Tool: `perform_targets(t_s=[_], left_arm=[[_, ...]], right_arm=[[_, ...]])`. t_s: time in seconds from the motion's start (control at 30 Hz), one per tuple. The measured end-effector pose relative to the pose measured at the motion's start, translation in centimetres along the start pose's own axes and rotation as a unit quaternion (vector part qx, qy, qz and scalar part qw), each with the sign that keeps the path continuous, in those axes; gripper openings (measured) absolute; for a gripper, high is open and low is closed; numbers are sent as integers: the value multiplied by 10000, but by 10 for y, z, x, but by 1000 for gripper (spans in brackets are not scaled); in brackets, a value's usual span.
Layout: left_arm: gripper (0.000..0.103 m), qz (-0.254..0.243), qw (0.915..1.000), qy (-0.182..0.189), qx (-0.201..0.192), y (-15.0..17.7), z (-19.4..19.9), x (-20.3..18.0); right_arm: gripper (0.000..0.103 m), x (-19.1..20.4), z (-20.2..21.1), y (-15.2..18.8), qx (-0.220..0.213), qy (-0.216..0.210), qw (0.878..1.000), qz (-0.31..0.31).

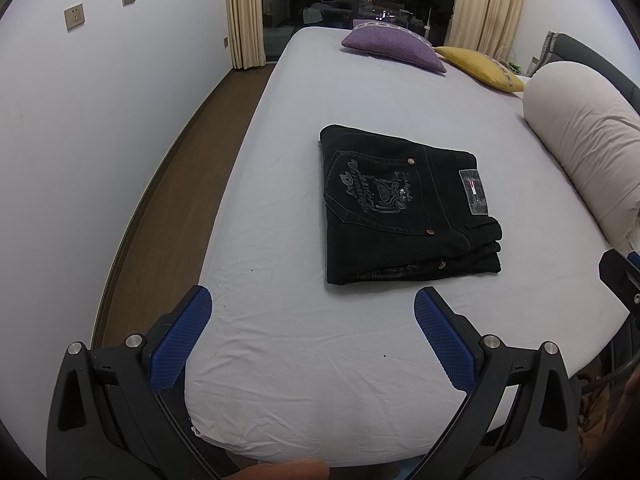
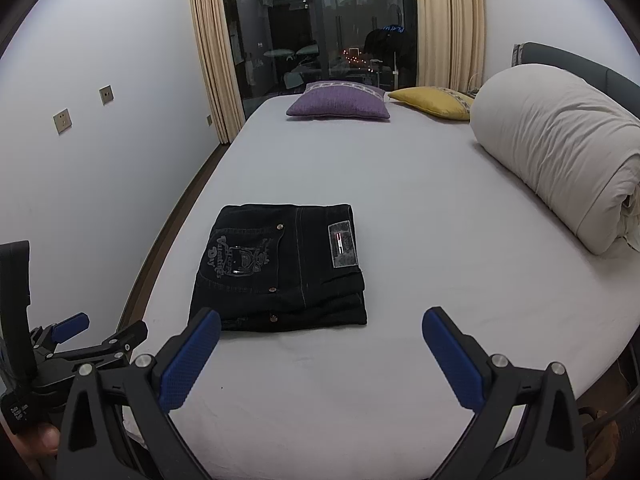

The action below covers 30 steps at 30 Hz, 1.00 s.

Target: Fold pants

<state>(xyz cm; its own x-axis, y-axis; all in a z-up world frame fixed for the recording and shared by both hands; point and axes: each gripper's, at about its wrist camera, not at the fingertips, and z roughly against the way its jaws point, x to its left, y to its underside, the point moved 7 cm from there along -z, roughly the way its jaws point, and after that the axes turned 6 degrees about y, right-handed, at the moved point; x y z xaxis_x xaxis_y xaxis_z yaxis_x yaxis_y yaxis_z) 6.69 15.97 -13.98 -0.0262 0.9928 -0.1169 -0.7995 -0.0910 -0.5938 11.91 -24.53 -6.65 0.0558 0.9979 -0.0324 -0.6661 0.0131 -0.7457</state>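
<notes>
Bed (image 1: 280, 360) holds folded pants (image 1: 404, 212), waistband rightward.

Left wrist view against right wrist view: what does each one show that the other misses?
Only the left wrist view shows the left claw head-on, wide open, and the floor strip running far toward the camera. Only the right wrist view shows the right claw head-on, also open and empty, and the rolled duvet end to end. Both share the folded black pants lying on the bed sheet, the purple pillow, the yellow pillow and the curtains.
</notes>
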Motion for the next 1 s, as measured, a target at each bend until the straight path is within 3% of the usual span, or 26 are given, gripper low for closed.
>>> perform_targets(t_s=[1.0], left_arm=[[103,-59,10000,22,35,1,-3,-2]], right_arm=[[103,0,0,6,47,-29,10000,-26]])
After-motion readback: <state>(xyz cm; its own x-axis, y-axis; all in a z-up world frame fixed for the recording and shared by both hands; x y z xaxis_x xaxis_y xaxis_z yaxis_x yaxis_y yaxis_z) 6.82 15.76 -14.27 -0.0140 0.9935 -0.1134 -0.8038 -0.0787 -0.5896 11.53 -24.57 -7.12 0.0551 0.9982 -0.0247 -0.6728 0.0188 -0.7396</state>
